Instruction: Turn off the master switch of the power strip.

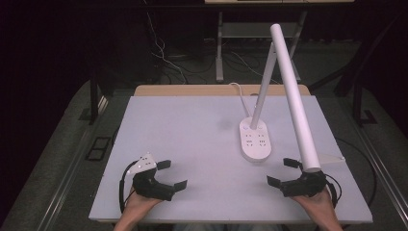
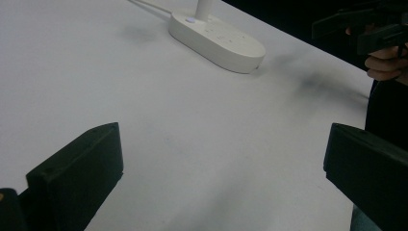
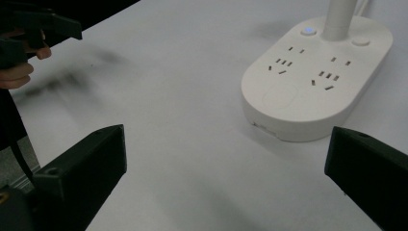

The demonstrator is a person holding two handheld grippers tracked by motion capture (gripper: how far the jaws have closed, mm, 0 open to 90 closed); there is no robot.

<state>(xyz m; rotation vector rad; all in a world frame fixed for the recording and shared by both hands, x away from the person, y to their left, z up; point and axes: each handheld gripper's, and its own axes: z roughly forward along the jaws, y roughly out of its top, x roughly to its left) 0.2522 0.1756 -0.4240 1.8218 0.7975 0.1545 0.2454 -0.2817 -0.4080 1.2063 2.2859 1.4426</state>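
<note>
I hold my left gripper (image 1: 172, 174) and right gripper (image 1: 280, 172) low over the near edge of the pale grey table (image 1: 183, 125), jaws wide and empty, both angled toward the white oval-based desk lamp with sockets (image 1: 255, 139) standing right of centre, seemingly ready to reach.

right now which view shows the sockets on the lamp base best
The right gripper view: the lamp base sits close, its socket slots and two buttons sharp. The high view shows the base small, its sockets as dots. The left gripper view shows it from the side, sockets barely visible.
</note>
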